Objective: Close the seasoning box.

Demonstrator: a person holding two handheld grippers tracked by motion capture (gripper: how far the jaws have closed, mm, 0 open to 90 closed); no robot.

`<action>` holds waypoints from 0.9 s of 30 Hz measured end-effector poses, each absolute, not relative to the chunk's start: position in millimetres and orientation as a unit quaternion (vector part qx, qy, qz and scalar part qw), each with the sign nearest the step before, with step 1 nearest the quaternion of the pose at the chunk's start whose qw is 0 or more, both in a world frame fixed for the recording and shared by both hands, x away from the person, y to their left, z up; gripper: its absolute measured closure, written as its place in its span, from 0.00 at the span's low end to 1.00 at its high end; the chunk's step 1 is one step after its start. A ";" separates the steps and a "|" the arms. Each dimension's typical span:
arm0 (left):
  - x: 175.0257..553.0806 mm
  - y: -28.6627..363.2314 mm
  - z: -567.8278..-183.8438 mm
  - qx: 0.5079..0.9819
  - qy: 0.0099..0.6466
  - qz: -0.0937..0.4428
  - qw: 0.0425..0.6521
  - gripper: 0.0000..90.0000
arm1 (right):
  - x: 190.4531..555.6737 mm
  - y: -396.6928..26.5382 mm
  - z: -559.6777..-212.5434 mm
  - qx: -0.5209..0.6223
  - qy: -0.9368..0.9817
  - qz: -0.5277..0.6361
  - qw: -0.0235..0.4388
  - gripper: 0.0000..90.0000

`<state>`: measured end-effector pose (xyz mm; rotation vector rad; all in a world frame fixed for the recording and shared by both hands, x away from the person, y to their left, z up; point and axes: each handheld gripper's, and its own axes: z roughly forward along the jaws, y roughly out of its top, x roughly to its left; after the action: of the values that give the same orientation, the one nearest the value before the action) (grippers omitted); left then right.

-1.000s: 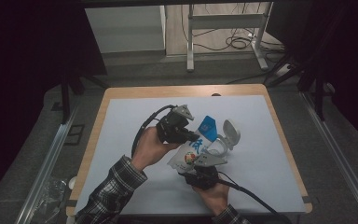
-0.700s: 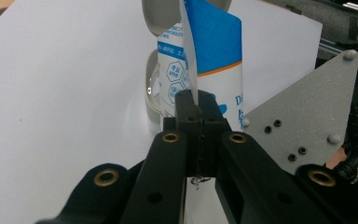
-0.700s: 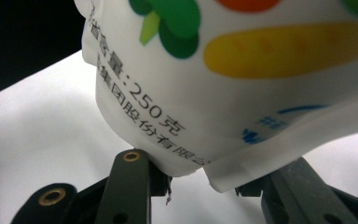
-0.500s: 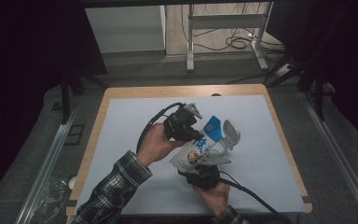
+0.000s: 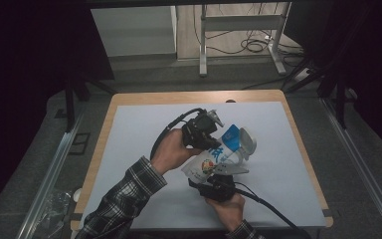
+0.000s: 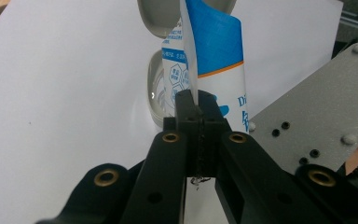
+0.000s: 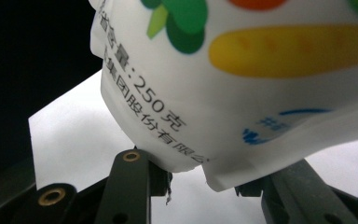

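A white pouch [image 5: 214,159] with a blue top and printed fruit hangs tilted over the white table mat [image 5: 129,149], held between both grippers. My left gripper [image 5: 213,135] is shut on the thin upper edge of the pouch [image 6: 214,51], jaws pressed flat together at the left gripper [image 6: 196,105]. My right gripper [image 5: 223,173] grips from below. In the right gripper view the pouch's bulging bottom [image 7: 223,93] sits between the jaws of the right gripper [image 7: 200,179]. A grey oval case [image 6: 154,93] with its lid open lies just behind the pouch; the case [image 5: 247,141] also peeks out beside the blue top.
The grey three-cornered plate [image 6: 307,116] of the right gripper stands close to the left gripper's jaws. Cables trail from both grippers across the mat. The wooden table edge [image 5: 199,97] frames the mat, and metal rails [image 5: 54,164] run along both sides.
The left gripper has shifted a little to the right with the pouch's top edge, and the pouch stands more upright. The right gripper stays under it.
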<state>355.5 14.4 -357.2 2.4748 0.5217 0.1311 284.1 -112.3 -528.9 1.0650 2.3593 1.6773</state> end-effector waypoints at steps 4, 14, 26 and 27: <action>356.3 11.5 -357.7 0.934 0.193 0.057 0.294 1.00 | 284.2 -112.8 -528.0 0.350 0.761 0.546 0.018 0.71; 354.3 3.4 -361.5 0.938 0.183 0.084 0.283 1.00 | 285.5 -114.8 -528.2 0.349 0.762 0.546 0.011 0.71; 356.9 1.0 -364.0 0.939 0.179 0.089 0.280 1.00 | 283.6 -115.3 -524.7 0.346 0.759 0.552 0.005 0.72; 357.1 0.7 -364.4 0.939 0.179 0.089 0.281 1.00 | 283.5 -115.4 -524.4 0.347 0.758 0.552 0.004 0.72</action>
<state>357.1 0.7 -364.4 2.5158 0.4800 0.2386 283.5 -115.4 -524.4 1.0860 2.3761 1.7303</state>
